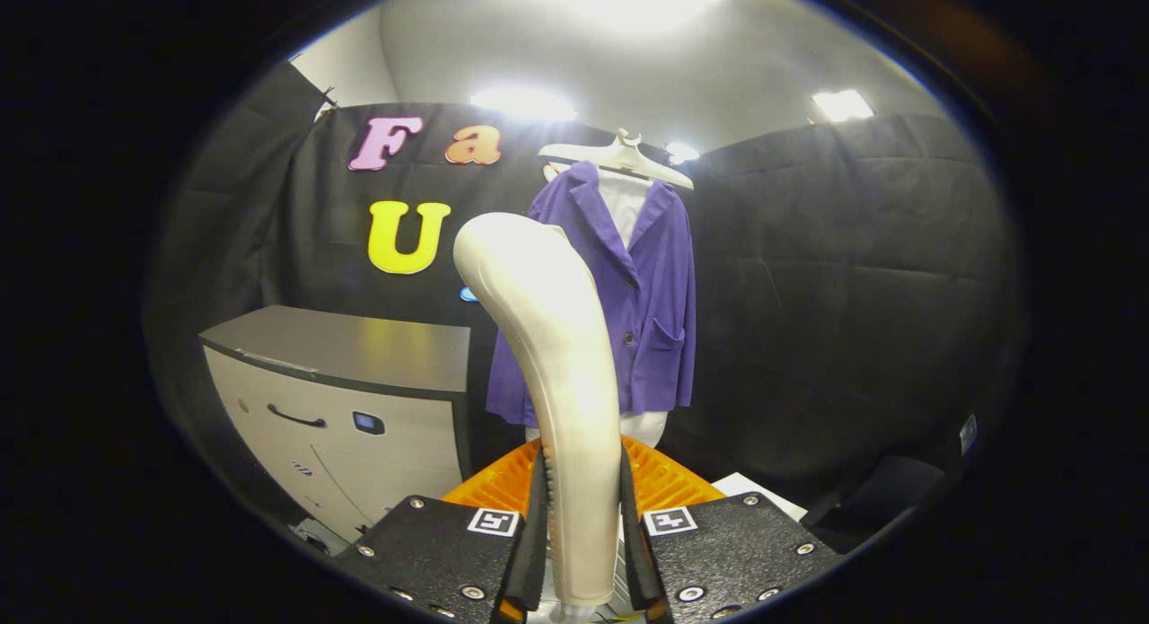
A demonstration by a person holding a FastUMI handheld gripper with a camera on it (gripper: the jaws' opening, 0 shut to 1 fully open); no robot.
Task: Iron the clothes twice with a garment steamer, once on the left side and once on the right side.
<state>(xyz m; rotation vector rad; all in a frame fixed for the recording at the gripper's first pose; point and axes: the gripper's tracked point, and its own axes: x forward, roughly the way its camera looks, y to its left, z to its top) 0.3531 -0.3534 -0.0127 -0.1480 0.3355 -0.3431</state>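
Note:
My gripper (582, 525) is shut on the cream-white garment steamer (548, 355), both fingers pressing its handle from either side. The steamer rises upright between the fingers and its rounded head curves toward the left at the top. Beyond it a purple jacket (646, 292) hangs over a white shirt on a white hanger (619, 155) against the black cloth wall. The steamer stands apart from the jacket and hides part of the jacket's left side.
A grey-topped white cabinet (359, 399) with a dark handle stands left of the jacket. An orange ribbed part (664, 480) lies just beyond the fingers, behind the steamer. A white flat edge (754, 491) shows to the right of it.

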